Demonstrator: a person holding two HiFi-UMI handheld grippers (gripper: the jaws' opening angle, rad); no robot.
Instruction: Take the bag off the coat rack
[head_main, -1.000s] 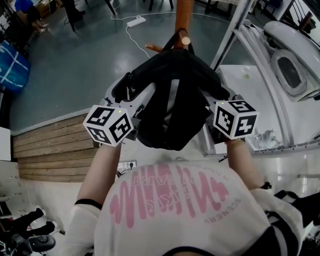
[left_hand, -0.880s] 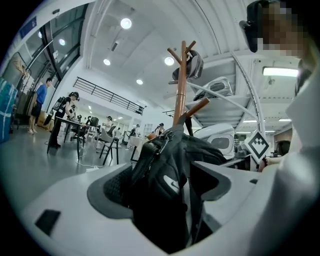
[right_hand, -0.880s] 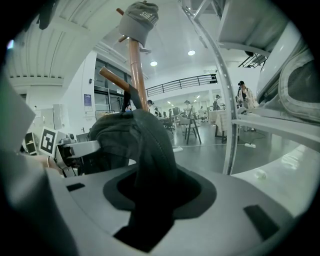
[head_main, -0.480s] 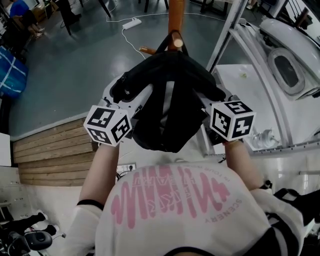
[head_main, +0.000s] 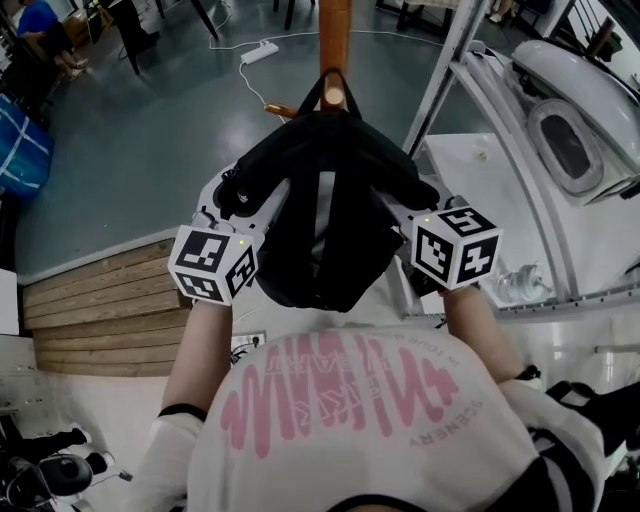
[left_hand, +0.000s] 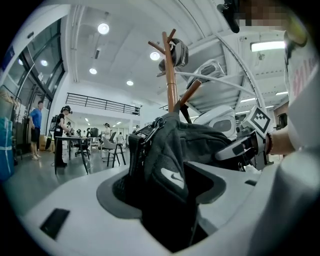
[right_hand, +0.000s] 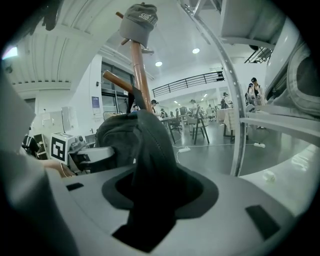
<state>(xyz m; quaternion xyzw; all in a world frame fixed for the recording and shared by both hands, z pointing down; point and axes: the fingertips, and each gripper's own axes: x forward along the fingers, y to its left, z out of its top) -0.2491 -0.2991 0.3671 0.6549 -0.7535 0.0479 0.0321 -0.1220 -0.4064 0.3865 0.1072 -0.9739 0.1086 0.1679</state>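
Bag (head_main: 320, 215) hangs from the coat rack (head_main: 333, 30), strap looped over a peg. Your left gripper (left_hand: 167, 195) has just been closing onto its black fabric. Your right gripper (right_hand: 150, 195), jaws just easing wider, pinches a fold too. Lifting it clear remains.

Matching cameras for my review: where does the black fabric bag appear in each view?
Head view: black fabric bag, centre, strap looped over a peg.
Left gripper view: centre, low foreground.
Right gripper view: centre-left, low foreground.
Shared landmark: the orange-brown wooden coat rack pole, just behind the bag in all three.
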